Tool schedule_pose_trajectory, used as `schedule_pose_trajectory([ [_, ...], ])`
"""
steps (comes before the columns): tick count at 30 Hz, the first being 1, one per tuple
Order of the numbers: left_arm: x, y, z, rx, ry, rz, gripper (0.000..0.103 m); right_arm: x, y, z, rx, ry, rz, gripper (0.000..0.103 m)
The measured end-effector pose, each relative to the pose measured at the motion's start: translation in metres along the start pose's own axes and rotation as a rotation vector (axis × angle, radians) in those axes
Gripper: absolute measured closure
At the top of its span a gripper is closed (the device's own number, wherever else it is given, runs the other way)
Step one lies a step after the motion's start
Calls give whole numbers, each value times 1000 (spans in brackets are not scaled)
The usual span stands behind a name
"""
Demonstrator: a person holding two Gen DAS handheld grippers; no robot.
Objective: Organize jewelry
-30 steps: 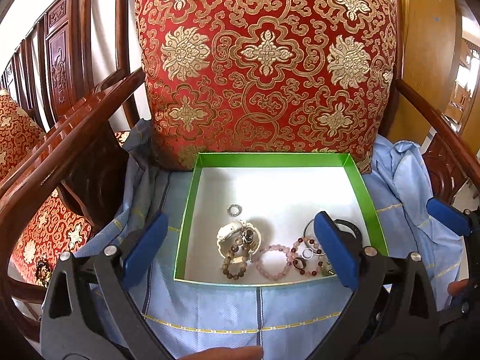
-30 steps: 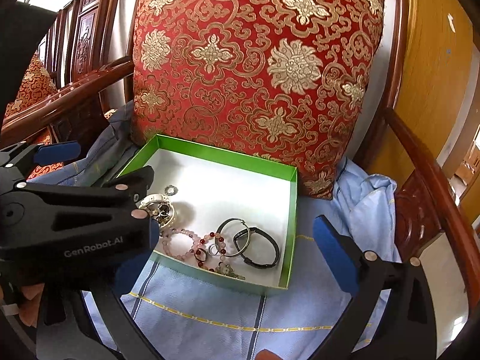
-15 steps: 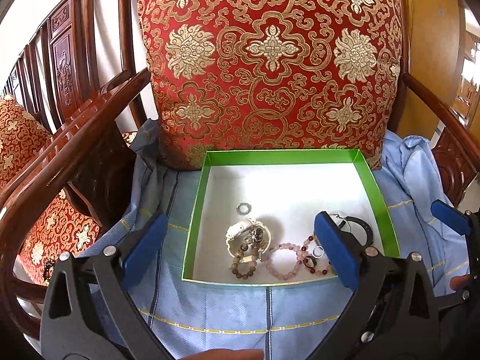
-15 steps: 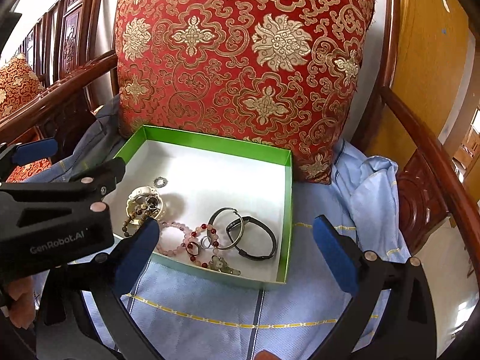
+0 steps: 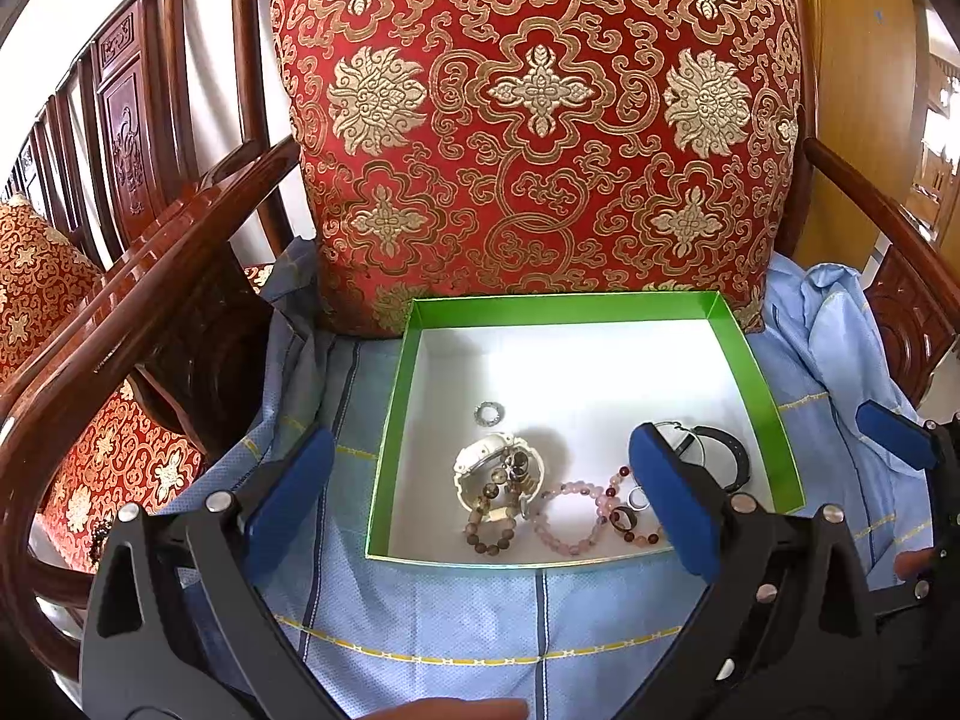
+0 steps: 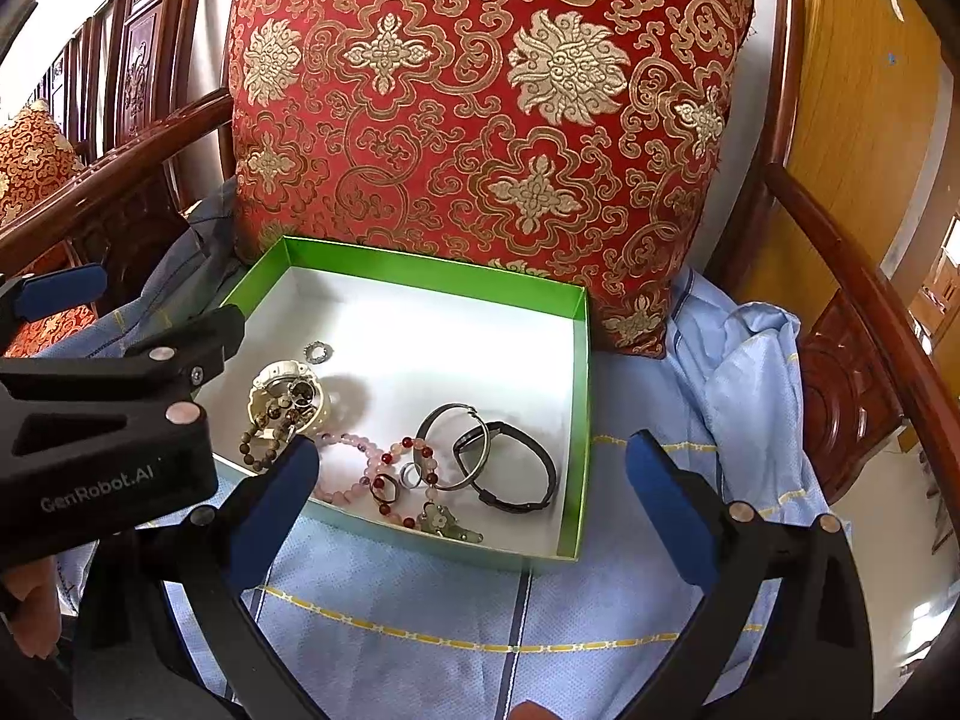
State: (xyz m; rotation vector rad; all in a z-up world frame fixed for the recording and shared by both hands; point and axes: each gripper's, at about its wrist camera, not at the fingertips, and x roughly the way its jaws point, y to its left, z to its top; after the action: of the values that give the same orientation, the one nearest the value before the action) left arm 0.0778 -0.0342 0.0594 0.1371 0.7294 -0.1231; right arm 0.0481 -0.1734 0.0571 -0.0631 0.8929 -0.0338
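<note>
On blue cloth (image 5: 420, 618) before red cushion (image 5: 540, 120): green box (image 5: 384, 450) holding bracelets (image 6: 384, 468), perhaps a watch (image 6: 288, 396). Left gripper (image 5: 480, 498) and right gripper (image 6: 468, 480) fingers spread wide, empty, just short of box.

Your shallow green-walled cardboard box (image 5: 396, 414) sat on the pale blue striped cloth (image 5: 456, 624) over the carved wooden armchair (image 5: 150, 300) seat, its back wall against the red and gold brocade cushion (image 5: 540, 120). In the box, the jewellery lay toward the front: the small silver ring (image 6: 318, 352) farthest back, the white bangle (image 6: 288, 396) just before it, the brown bead bracelet (image 6: 258, 450) touching that bangle, the pink bead bracelet (image 6: 354, 468) to its right, the black band (image 6: 522, 474) rightmost.
</note>
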Motion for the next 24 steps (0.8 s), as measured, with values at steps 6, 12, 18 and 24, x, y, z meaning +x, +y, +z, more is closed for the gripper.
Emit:
schedule_pose_trajectory([
  [6,0,0,-1,3,1,2,5,0,0,0,-1,0,1,3],
  [12,0,0,-2,3,4,3,5,0,-1,0,-2,0,2,3],
  [18,0,0,-2,3,3,4,5,0,-1,0,-3,0,2,3],
  [24,2,-1,-2,5,9,3,5,1,-1,0,-2,1,3,3],
])
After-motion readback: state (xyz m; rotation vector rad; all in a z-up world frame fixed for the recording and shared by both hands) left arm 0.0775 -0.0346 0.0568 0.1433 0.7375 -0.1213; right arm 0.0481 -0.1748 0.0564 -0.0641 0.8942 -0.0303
